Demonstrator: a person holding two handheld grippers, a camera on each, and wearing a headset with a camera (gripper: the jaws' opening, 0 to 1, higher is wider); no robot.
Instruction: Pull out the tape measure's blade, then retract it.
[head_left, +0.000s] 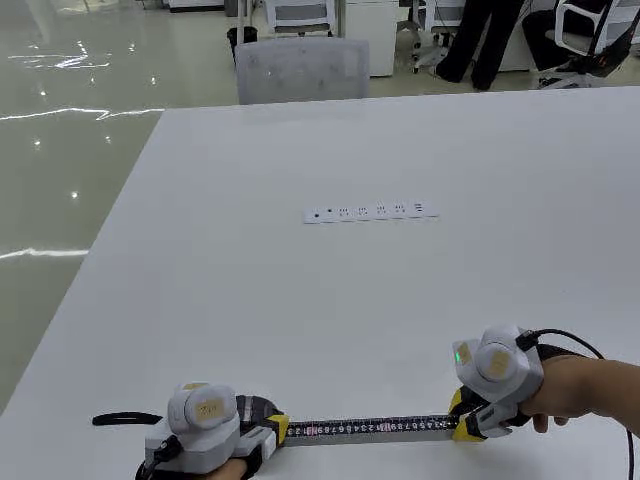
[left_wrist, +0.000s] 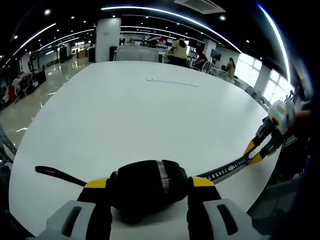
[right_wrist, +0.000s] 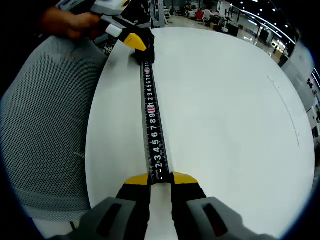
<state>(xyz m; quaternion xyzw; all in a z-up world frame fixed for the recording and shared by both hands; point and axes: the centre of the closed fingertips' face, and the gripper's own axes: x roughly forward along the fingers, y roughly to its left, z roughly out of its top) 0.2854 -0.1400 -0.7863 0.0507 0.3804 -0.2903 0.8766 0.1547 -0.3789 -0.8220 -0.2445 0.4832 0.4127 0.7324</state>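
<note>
- Left gripper (left_wrist: 150, 183) has its jaws clamped on the black tape measure case (left_wrist: 145, 197); right gripper (right_wrist: 160, 178), jaws nearly closed, pinches the end of the blade (right_wrist: 151, 115).
- White table (head_left: 400, 300) lies under both grippers.
- Blade runs flat from one gripper to the other.
- Black strap (left_wrist: 55, 174) trails beside the left gripper, on the side away from the right one.

- The table (head_left: 350, 300) was white, smooth and matt, with a faint sheen.
- The floor (head_left: 60, 120), at 10 o'clock in the head view, was glossy and mirrored the lights.
- The chair (head_left: 300, 68) at 12 o'clock had a grey mesh back.
- The tape measure (left_wrist: 147, 192) had a matt black body; its blade (head_left: 370, 428) was dark and smooth.
- The left claw (head_left: 272, 430) and the right claw (right_wrist: 161, 178) had smooth pale grey plastic shells.
</note>
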